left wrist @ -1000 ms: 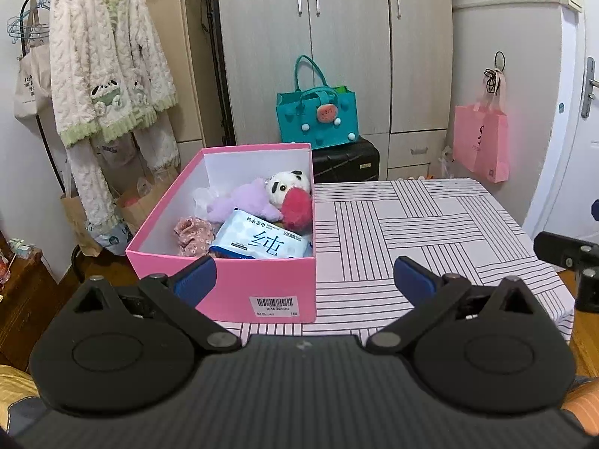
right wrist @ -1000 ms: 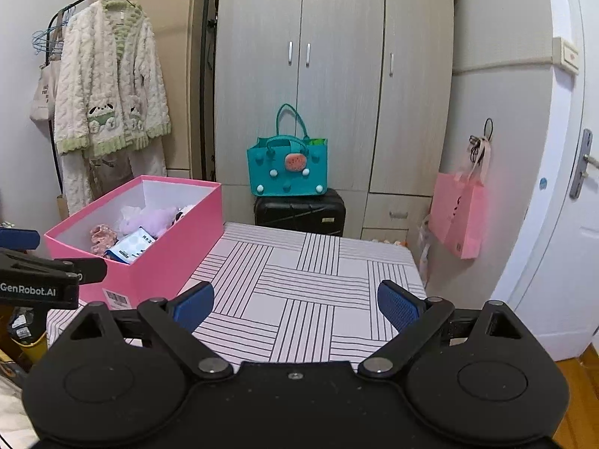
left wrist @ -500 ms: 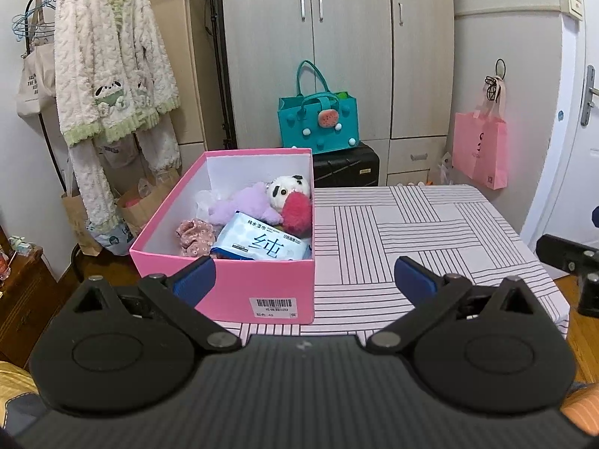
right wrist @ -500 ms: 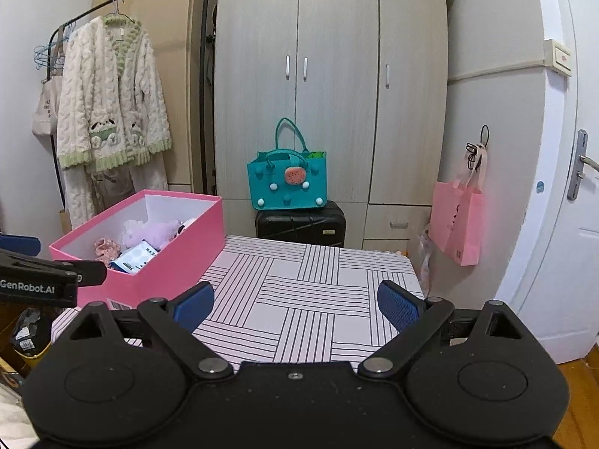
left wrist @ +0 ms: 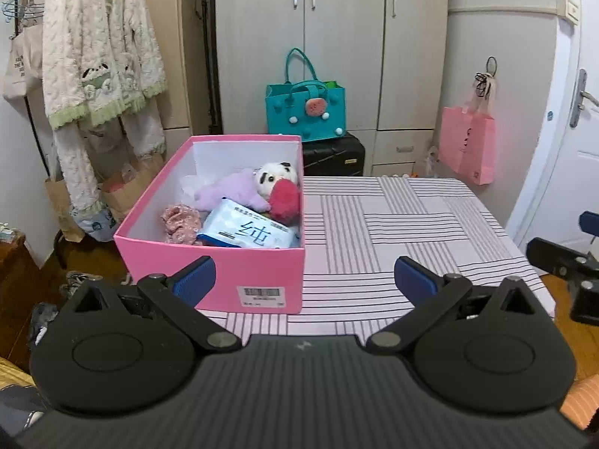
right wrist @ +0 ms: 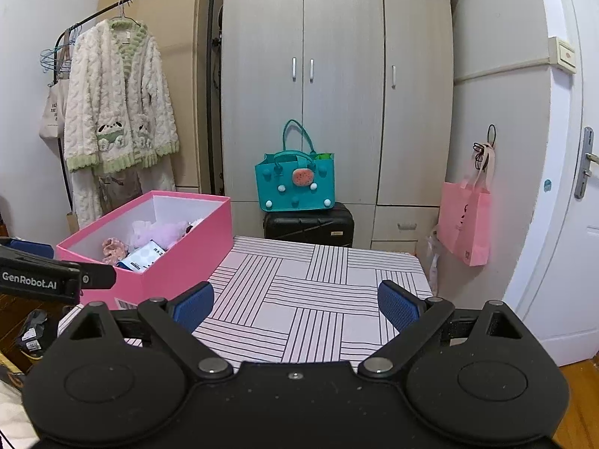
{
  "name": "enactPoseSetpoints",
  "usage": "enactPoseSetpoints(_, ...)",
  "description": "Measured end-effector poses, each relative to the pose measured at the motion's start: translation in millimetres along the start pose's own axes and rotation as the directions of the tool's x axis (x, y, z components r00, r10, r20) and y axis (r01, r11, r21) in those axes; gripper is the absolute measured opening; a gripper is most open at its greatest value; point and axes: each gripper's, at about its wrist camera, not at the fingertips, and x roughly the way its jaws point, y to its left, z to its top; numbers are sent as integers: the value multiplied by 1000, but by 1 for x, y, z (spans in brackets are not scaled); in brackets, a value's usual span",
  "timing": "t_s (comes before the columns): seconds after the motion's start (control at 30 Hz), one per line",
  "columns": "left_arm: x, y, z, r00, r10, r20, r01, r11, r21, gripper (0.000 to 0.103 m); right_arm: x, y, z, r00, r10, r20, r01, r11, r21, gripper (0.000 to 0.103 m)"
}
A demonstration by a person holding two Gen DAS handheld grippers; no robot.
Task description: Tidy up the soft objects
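1. Left wrist view: the left gripper [left wrist: 302,275] is spread wide with nothing between its blue pads, hovering just off the near edge of the bench [left wrist: 411,224]. The pink box [left wrist: 239,273] sits on the left part of the bench, lid off, with a barcode sticker on its near wall. Inside it you can see pretty much everything: a white panda plush [left wrist: 275,177] at the back right, a purple plush [left wrist: 232,192] lying to the left of it, a red fluffy ball [left wrist: 285,202] right up against the panda, a pink scrunchie [left wrist: 179,222] at the front left, and a blue-white tissue pack [left wrist: 249,232] lying flat at the front. The striped cloth to the right of the box is bare.

2. Right wrist view: the right gripper [right wrist: 295,305] is also wide apart and holding nothing, facing the bench [right wrist: 318,299] from further right. From here the pink box [right wrist: 179,247] is off to the left and its near wall hides most of the contents. Only the scrunchie [right wrist: 112,249], the tissue pack [right wrist: 144,258] and a bit of the purple plush [right wrist: 164,232] peek out; the red ball can't be made out.

3. This view does show the left gripper's side, at the left edge beside the box.
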Motion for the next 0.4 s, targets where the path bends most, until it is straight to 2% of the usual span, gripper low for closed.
enactPoseSetpoints(0.4, -2, 0, -1, 997, 72, 26, -73, 997, 14, 103, 0, 1, 4, 1000, -5, 1, 5, 1000, -11, 96)
